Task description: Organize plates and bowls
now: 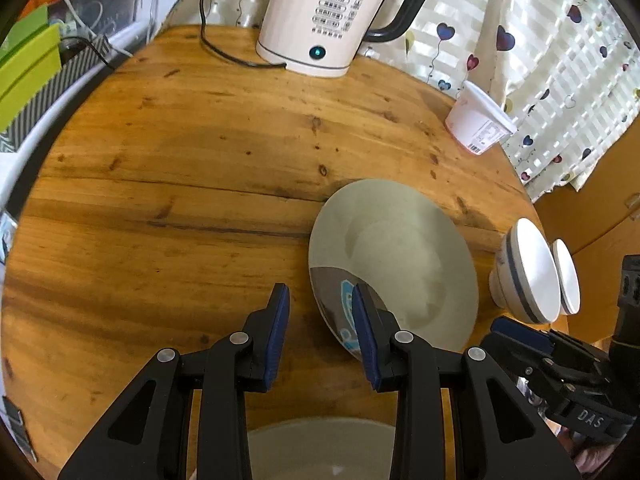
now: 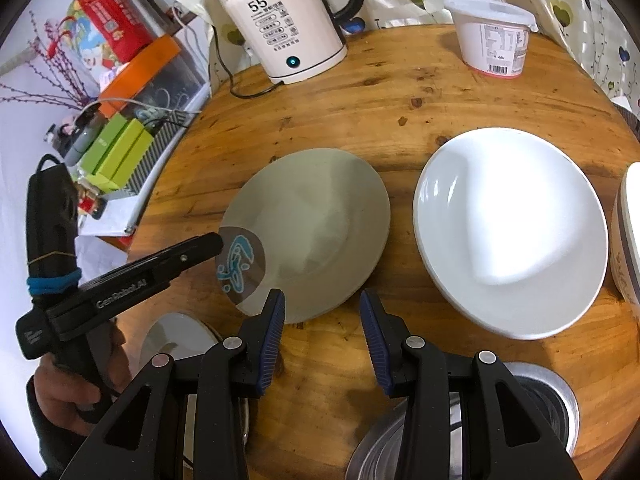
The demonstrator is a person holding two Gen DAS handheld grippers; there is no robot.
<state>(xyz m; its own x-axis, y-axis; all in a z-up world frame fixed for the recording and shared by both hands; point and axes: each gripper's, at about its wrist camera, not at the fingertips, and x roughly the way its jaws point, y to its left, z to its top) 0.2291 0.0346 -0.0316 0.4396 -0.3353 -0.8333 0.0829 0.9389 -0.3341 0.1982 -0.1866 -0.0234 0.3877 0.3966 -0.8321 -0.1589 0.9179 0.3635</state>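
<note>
Grey plate (image 2: 316, 224) flat on desk (image 2: 360, 96), round, brown-blue patch at near-left rim. Left gripper (image 1: 320, 320) agape, straddling that rim; right gripper (image 2: 322, 332) agape, empty.

Round wooden table (image 2: 400, 92) (heart-print curtain (image 1: 560, 40) behind)

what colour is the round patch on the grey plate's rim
Brown with a light-blue squiggle, on the grey round plate; clearest in the right wrist view.

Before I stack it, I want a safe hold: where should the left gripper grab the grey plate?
Take the grey plate by its thin near-left rim, at the brown patterned patch, coming in low from the left. The left gripper is open there; the plate lies flat, so only the rim fits between fingers.
</note>
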